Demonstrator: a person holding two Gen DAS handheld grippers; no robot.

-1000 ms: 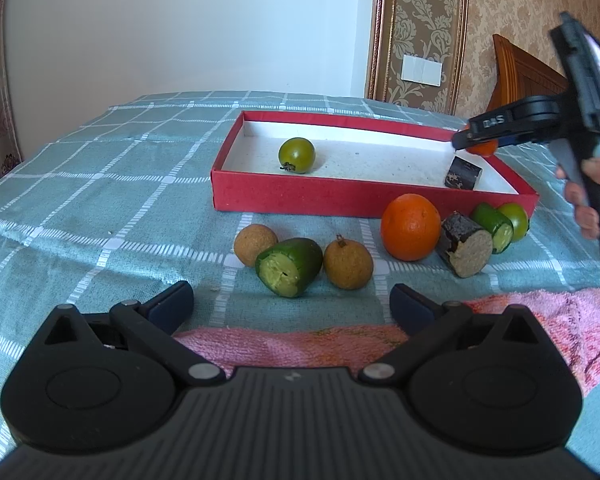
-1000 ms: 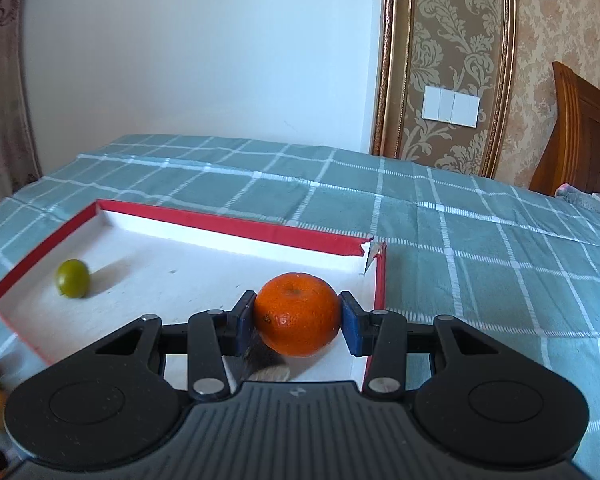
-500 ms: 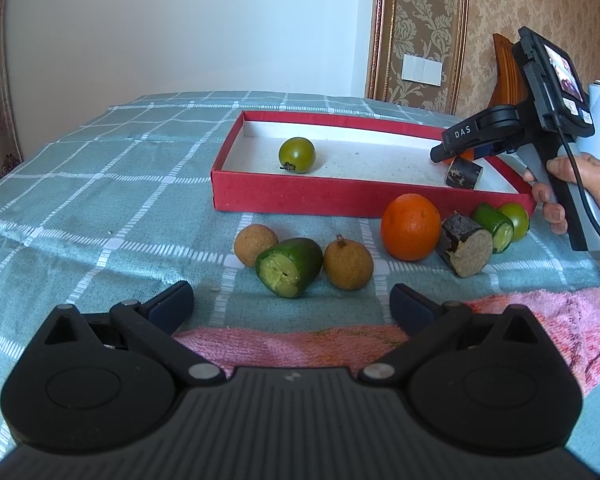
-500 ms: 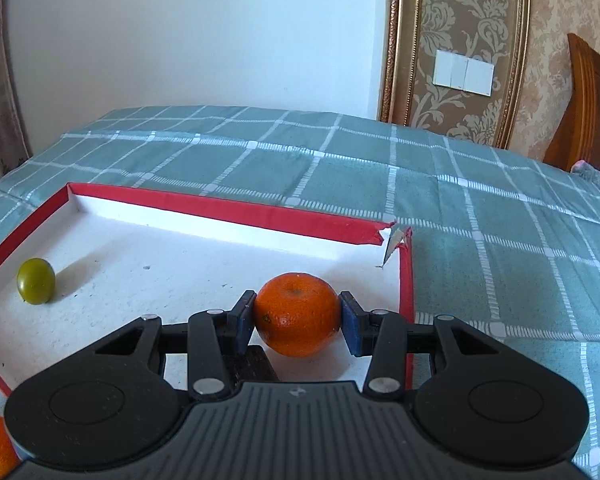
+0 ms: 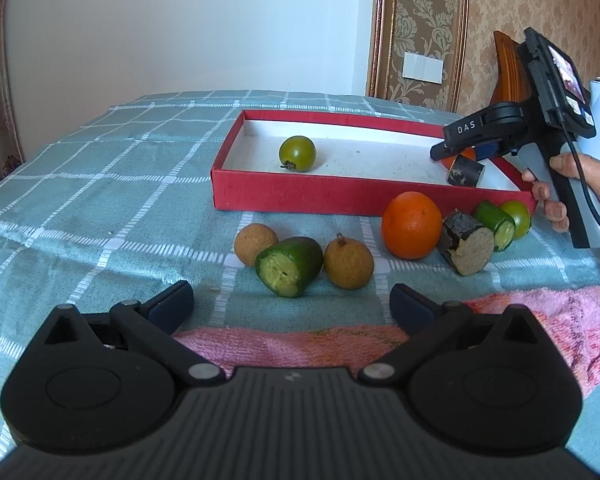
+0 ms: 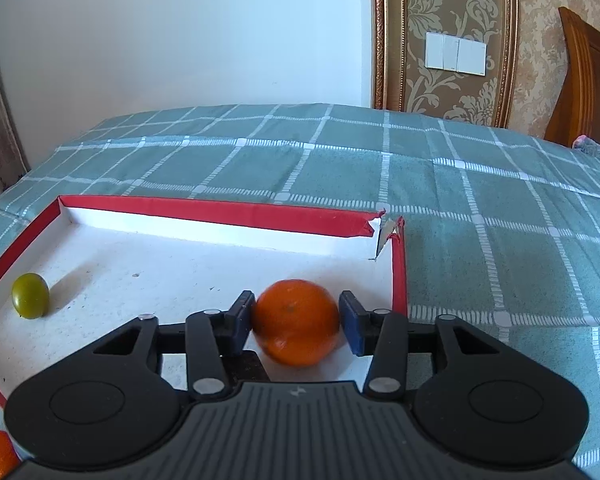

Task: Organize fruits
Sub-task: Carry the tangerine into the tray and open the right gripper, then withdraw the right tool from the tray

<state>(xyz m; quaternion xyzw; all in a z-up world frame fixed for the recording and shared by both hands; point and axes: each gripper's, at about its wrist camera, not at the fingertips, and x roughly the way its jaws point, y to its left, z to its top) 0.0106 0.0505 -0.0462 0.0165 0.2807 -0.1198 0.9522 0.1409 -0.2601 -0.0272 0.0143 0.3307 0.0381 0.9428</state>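
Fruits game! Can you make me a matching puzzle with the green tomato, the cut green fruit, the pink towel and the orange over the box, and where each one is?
Things:
1. green tomato
2. cut green fruit
3. pink towel
4. orange over the box

Places:
A. between the right hand-held gripper fingers
B. inside the red box
C. just ahead of the left hand-held gripper
D. on the checked cloth, between two round brown fruits

Pairs: 1-B, 2-D, 3-C, 4-A
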